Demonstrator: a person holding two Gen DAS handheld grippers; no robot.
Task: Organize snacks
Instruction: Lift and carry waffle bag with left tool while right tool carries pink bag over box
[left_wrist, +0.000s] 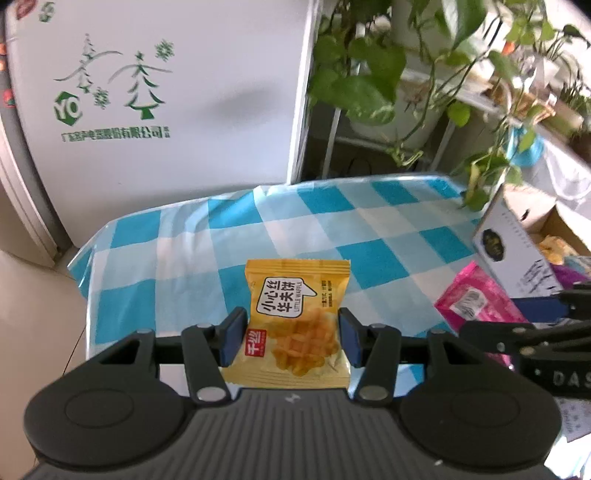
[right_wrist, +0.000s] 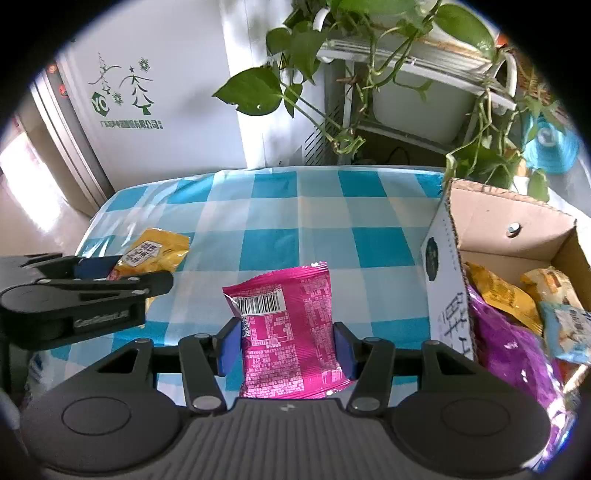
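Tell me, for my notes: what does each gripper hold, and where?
Left gripper: yellow waffle packet, by its side edges. Right gripper: pink foil packet, likewise.

A blue-and-white checked tablecloth (left_wrist: 369, 229) covers the table. Behind stand a white fridge (left_wrist: 184, 92) with green tree print and trailing pothos plants (right_wrist: 258, 88) on a white rack (right_wrist: 424, 70); the floor (left_wrist: 33, 295) is pale.

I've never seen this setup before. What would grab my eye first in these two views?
The yellow waffle packet pinched in the left gripper and the pink packet pinched in the right gripper, both above the blue checked cloth. Next, the cardboard box of snacks at the right.
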